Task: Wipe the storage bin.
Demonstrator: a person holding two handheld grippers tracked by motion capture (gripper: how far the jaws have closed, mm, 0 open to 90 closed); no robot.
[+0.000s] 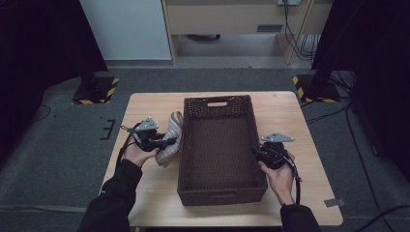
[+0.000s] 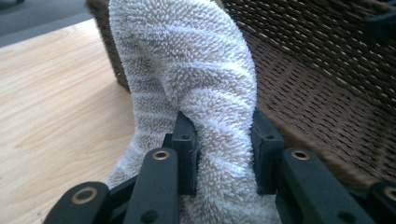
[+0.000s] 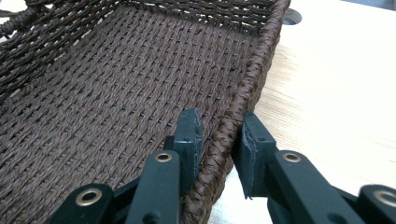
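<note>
Left hand-held gripper (image 2: pixel 222 154) clamps towel (image 2: pixel 187 70) beside basket (image 2: pixel 327 70).

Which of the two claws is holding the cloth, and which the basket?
The left gripper pinches the striped towel beside the basket; the right gripper clamps the basket's right rim instead.

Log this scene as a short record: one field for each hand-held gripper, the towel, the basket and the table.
left hand-held gripper: shut on the towel
right hand-held gripper: shut on the basket's right rim
towel: striped terry, bunched, beside the basket's left wall, outside it
basket: brown wicker, rectangular, nothing inside
table: light wood
</note>
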